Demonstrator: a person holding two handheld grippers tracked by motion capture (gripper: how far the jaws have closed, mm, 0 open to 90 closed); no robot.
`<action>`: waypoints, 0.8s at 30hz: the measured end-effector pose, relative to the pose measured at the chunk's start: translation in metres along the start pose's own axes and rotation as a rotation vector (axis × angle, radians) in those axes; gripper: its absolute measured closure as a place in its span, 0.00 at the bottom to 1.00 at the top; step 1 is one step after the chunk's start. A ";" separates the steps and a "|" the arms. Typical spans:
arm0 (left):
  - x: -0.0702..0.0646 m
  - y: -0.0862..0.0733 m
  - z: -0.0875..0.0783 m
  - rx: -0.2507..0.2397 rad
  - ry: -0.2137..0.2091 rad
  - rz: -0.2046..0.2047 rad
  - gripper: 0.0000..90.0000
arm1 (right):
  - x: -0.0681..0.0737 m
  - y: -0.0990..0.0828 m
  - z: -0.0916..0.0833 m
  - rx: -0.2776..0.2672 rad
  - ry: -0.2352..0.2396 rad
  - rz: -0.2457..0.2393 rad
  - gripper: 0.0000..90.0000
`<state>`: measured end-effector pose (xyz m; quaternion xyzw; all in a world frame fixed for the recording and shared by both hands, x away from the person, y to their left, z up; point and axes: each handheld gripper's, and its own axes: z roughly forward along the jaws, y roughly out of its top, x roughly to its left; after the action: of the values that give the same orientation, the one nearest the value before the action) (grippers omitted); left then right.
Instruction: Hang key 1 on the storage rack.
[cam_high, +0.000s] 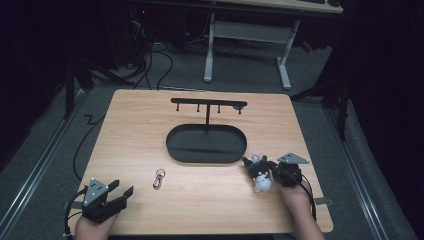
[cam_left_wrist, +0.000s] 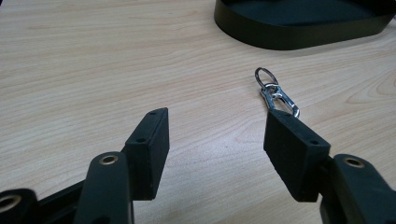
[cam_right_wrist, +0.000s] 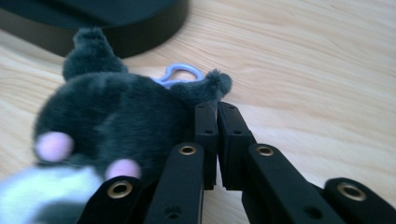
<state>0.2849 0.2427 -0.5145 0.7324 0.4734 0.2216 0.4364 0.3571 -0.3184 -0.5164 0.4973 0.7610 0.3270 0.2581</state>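
Observation:
A dark grey plush toy (cam_high: 260, 175) with pink ear patches and a white lower part lies on the wooden table at the right front. In the right gripper view the plush toy (cam_right_wrist: 116, 121) rests against my right gripper (cam_right_wrist: 217, 106), whose jaws stand together. One plush ear and a lilac loop (cam_right_wrist: 180, 74) sit just past the tips; whether the ear is pinched I cannot tell. My right gripper (cam_high: 272, 172) points left. A metal key clip (cam_high: 159, 177) lies left of centre. My left gripper (cam_high: 123, 188) stands open short of the key clip (cam_left_wrist: 275, 93), with nothing inside the left gripper (cam_left_wrist: 217, 126).
A black oval tray base (cam_high: 172, 145) stands mid-table with a thin post and a hook bar (cam_high: 209, 102) above it. Its wall (cam_left_wrist: 289, 37) lies beyond the clip. A white desk frame (cam_high: 247, 35) stands on the floor behind the table.

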 end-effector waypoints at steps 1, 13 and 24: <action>0.000 0.000 0.000 0.000 -0.003 0.001 0.46 | 0.004 0.002 0.001 -0.007 0.005 -0.028 0.97; 0.001 0.015 0.016 0.009 -0.021 -0.003 0.45 | 0.000 -0.013 -0.026 -0.055 -0.061 0.025 0.89; 0.001 0.018 0.026 0.021 -0.027 0.049 0.41 | 0.001 -0.030 -0.052 -0.028 -0.079 0.115 0.80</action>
<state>0.3137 0.2291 -0.5133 0.7513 0.4515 0.2174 0.4295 0.3019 -0.3388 -0.5056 0.5491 0.7157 0.3321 0.2756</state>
